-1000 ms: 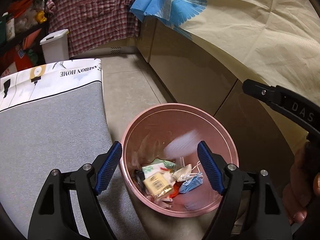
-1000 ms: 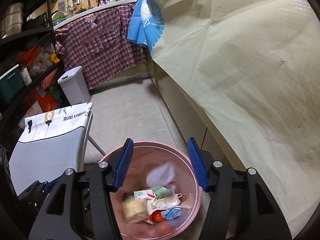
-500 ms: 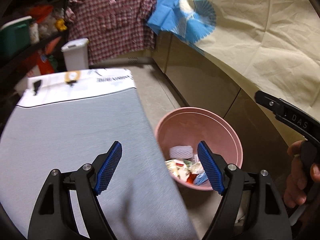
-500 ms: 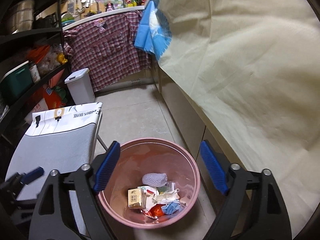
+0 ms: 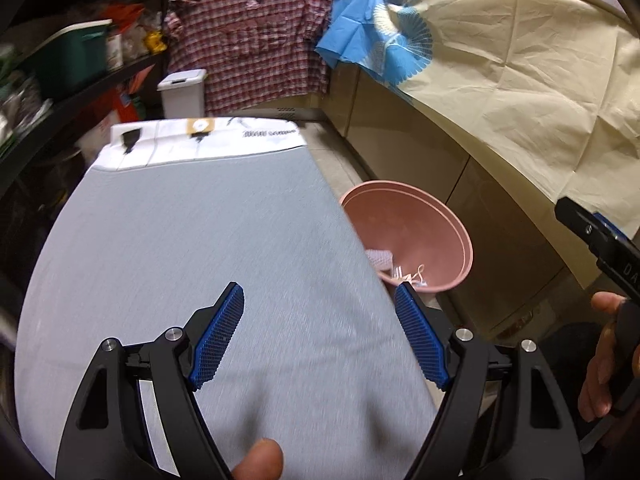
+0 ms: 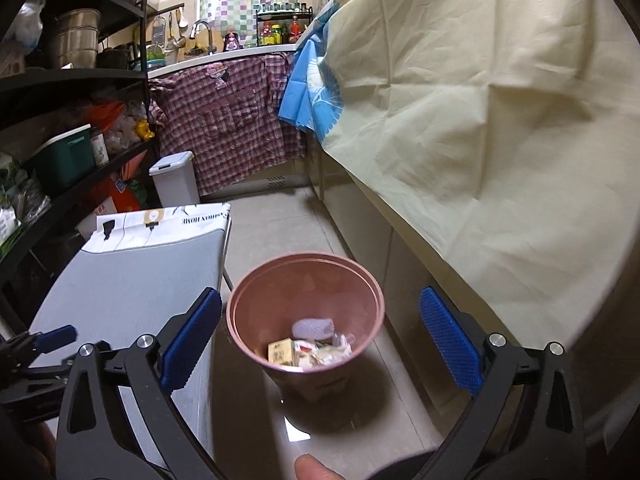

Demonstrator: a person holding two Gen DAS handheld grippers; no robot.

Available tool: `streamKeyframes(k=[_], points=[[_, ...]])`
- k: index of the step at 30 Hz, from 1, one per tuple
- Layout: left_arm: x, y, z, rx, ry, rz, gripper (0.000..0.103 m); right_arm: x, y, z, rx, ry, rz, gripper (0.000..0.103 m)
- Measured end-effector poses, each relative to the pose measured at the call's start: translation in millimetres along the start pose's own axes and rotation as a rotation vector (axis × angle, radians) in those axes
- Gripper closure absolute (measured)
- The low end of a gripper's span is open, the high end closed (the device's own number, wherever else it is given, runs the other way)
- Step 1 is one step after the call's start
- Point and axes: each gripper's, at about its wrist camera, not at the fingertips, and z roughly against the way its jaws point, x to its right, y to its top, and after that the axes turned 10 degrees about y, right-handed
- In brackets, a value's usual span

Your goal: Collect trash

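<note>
ironing board (image 5: pixel 208 240): grey cover, white printed end at far side; fills left and centre of left wrist view; bare.
left gripper (image 5: pixel 320 336): over ironing board, angled down; blue pads wide apart, nothing between them; fingertip (image 5: pixel 258 460) at bottom edge.
pink bin (image 6: pixel 306 312): round, tapered, double rim; on tiled floor just right of ironing board, beside cabinet fronts; near half hidden behind board edge in left wrist view.
trash in bin (image 6: pixel 310 350): white mesh wad on top, yellowish carton, crumpled wrappers, a bit of red; all at the bottom, well below rim.
right gripper (image 6: pixel 320 344): above and on near side of bin, pointing down at it; jaws have just been opening, now spread wider than bin mouth, nothing between pads; black body seen at right edge of left wrist view.
right hand (image 5: pixel 608 360): fingers wrapped round gripper handle.
beige cloth (image 6: pixel 480 120): draped over counter on right, creased; blue patterned cloth (image 6: pixel 310 92) beside it.
</note>
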Motion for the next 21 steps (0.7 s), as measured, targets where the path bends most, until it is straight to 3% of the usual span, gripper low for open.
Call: streamKeyframes(k=[5,15,21], points=[[-11,-20,20,0.024,0.053,0.049,0.014,-6,-21,19,-0.051,-0.011,0.005,0.005],[0,-27,21,0.079,0.068,0.026,0.012,-16,-33,12,-0.105,-0.042,0.054,0.005],[6,-27,22,0.077,0.035,0.019,0.011,-15,-31,6,-0.119,-0.041,0.044,0.005]])
